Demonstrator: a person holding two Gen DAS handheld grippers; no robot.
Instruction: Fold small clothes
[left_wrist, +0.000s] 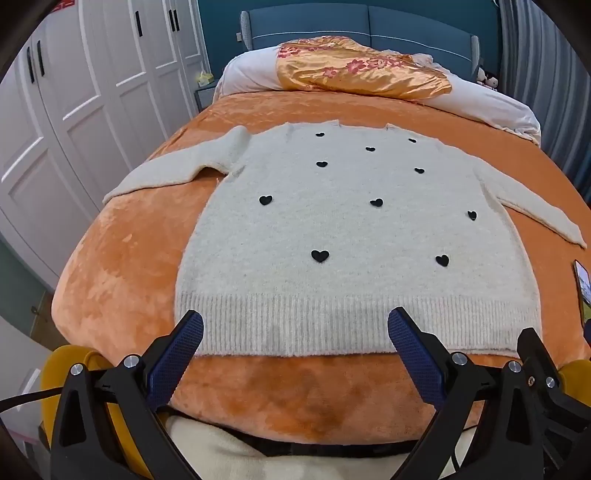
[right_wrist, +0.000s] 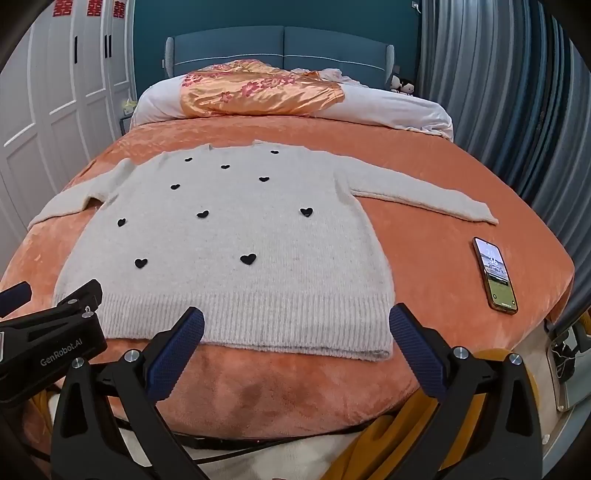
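Fold not begun, by the look: sweater (left_wrist: 332, 236) lies flat, face up w/ black hearts, sleeves spread, hem nearest; left sleeve (left_wrist: 177, 170) looks the likely first fold, so a grip near its cuff; left gripper (left_wrist: 295, 328) wide, empty, hovering at the hem; right gripper (right_wrist: 297, 326) same, by the hem's right corner; right sleeve (right_wrist: 424, 201) stretched out; phone (right_wrist: 495, 275) just beside, clear of it. Orange blanket (right_wrist: 424, 258) on bed; white wardrobes (left_wrist: 74, 110) left, grey curtain (right_wrist: 498, 110) right.

Even, soft indoor light with faint shadows fills both sharp views, while fisheye bending and dark vignetting crowd corners at 10 and 2 o'clock.
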